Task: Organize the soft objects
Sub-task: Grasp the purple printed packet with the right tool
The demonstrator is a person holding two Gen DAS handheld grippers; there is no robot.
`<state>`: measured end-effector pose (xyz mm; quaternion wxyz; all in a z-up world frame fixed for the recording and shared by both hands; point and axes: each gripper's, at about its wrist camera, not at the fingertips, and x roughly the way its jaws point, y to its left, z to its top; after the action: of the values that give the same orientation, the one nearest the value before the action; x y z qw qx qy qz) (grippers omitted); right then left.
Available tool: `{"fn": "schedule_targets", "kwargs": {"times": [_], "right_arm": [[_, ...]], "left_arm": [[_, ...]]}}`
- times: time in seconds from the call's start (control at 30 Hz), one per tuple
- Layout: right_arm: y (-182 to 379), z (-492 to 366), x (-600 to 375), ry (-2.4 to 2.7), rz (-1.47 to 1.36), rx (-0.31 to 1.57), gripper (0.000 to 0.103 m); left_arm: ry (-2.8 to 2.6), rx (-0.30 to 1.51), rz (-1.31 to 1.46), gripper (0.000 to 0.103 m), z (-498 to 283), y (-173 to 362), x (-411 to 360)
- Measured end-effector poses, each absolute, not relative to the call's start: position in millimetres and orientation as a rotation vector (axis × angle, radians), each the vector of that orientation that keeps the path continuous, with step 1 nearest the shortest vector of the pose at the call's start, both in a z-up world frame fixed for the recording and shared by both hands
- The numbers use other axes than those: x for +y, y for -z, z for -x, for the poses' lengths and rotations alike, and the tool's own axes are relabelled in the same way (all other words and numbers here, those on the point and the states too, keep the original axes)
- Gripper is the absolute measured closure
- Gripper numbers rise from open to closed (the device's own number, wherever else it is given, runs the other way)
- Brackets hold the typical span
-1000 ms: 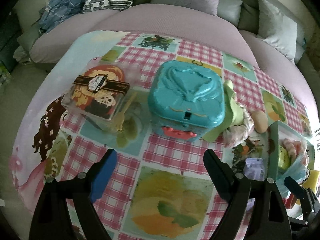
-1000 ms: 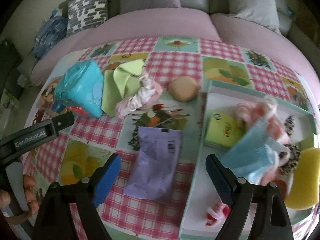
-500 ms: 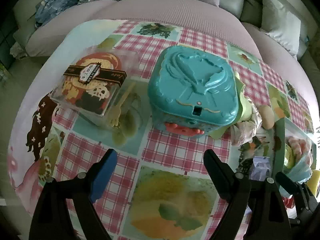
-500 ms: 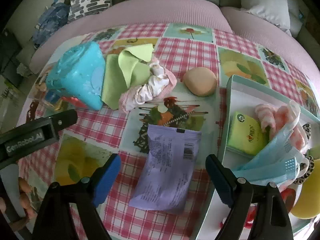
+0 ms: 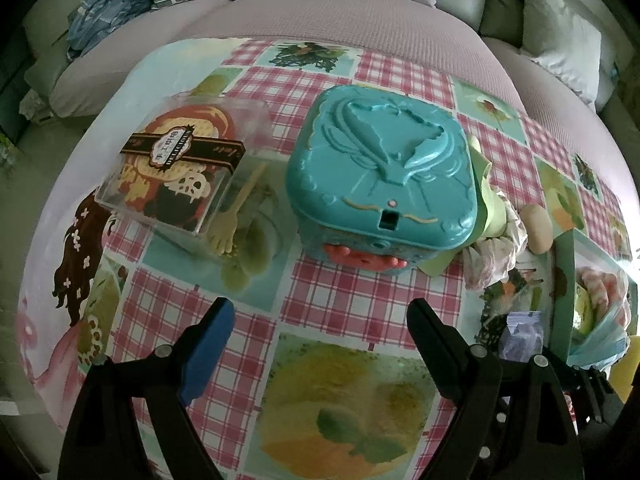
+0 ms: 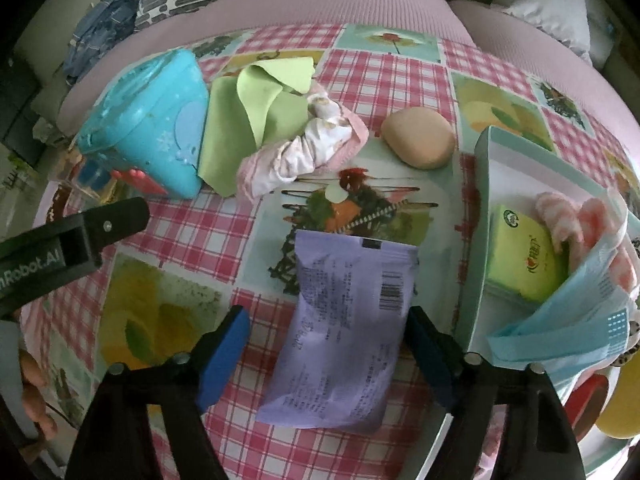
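tray [image 6: 486, 152], partly filled: green packet [image 6: 524, 256], pink shrimp toy [image 6: 560, 216] and blue face mask [image 6: 576, 312] already inside. left of the tray on the checked cloth and apparently yet to go in: purple packet [image 6: 344, 332] just beside it, tan bun [image 6: 418, 137], pink-white sock [image 6: 300, 152], green cloth [image 6: 244, 120], the last against a teal box [image 5: 384, 168]. right gripper [image 6: 326, 346] wide open, empty, straddling the purple packet. left gripper [image 5: 320, 324] wide open, empty, short of the teal box, well left of the tray.
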<state>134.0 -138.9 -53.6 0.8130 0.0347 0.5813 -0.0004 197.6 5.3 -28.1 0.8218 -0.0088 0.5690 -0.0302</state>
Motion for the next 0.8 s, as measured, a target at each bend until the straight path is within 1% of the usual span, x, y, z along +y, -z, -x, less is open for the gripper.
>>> {"fn": "schedule_targets", "kwargs": {"times": [0.1, 0.17, 0.27, 0.5, 0.67, 0.8], "right_arm": [[55.5, -130.9, -139.9, 0.005, -0.066, 1.234, 0.029], [56.3, -130.1, -139.2, 0.011, -0.048, 1.230, 0.037], [56.3, -129.0, -140.6, 0.014, -0.040, 1.225, 0.042], [49.7, -130.7, -151.5, 0.015, -0.049, 1.213, 0.045], [44.0, -134.2, -160.4, 0.010, -0.073, 1.203, 0.050], [39.2, -135.7, -169.6, 0.008, -0.091, 1.194, 0.051]], "left_arm": [[0.064, 1.210, 0.011, 0.015, -197.1, 27.9, 3.9], [0.063, 1.209, 0.005, 0.015, -196.3, 27.9, 2.9], [0.062, 1.208, -0.003, 0.015, -195.5, 27.6, 0.9], [0.075, 1.207, -0.019, 0.015, -195.2, 25.9, -1.4], [0.098, 1.211, -0.021, 0.015, -193.6, 23.9, -4.9], [0.118, 1.212, -0.012, 0.015, -190.5, 21.0, -8.1]]}}
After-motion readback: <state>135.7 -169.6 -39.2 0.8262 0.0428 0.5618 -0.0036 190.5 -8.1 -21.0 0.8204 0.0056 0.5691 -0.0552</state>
